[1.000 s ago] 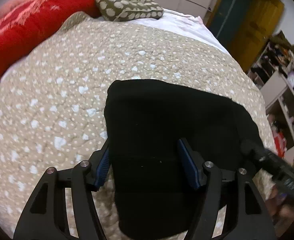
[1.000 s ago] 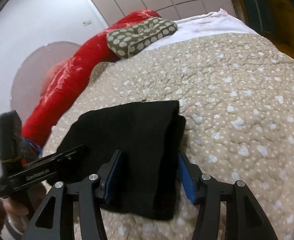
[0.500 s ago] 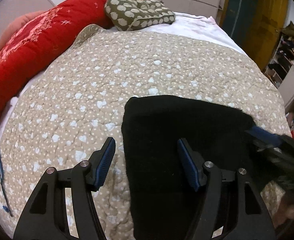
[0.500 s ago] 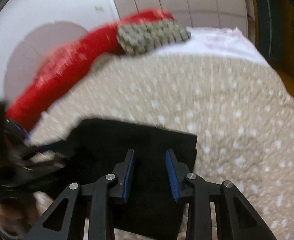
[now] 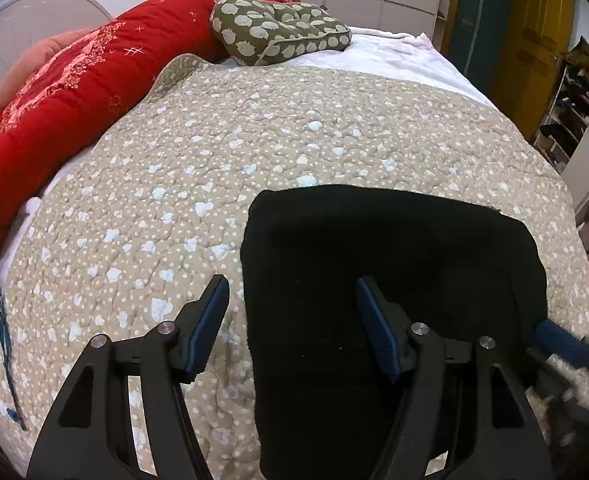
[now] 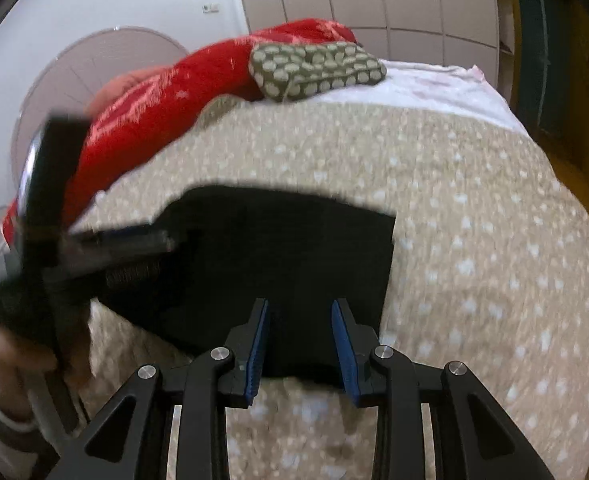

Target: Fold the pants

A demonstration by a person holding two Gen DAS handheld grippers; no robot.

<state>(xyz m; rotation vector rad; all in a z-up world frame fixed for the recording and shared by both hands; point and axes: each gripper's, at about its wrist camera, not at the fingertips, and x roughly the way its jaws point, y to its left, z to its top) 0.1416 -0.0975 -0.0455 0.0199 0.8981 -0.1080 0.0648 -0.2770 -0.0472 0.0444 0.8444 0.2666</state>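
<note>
The black pants (image 5: 390, 264) lie folded into a flat rectangle on the beige dotted quilt (image 5: 214, 168). My left gripper (image 5: 292, 300) is open and empty, above the pants' left edge, one finger over the quilt and one over the cloth. In the blurred right wrist view the pants (image 6: 286, 256) lie just ahead of my right gripper (image 6: 300, 322), which is partly open, holds nothing, and stands over the pants' near edge. The left gripper shows at the left (image 6: 106, 240), and the right gripper's tip at the left wrist view's right edge (image 5: 562, 344).
A red comforter (image 5: 62, 104) runs along the bed's left side. An olive patterned cushion (image 5: 278, 32) lies at the far end on a white sheet (image 5: 406, 56). Shelves (image 5: 578, 120) and a yellow door (image 5: 534, 40) stand to the right. A blue cord (image 5: 2, 320) hangs at left.
Both grippers have drawn back from the pants. The right gripper narrowed from wide open to partly open and now stands at the near edge. The left gripper shifted left and stayed open.
</note>
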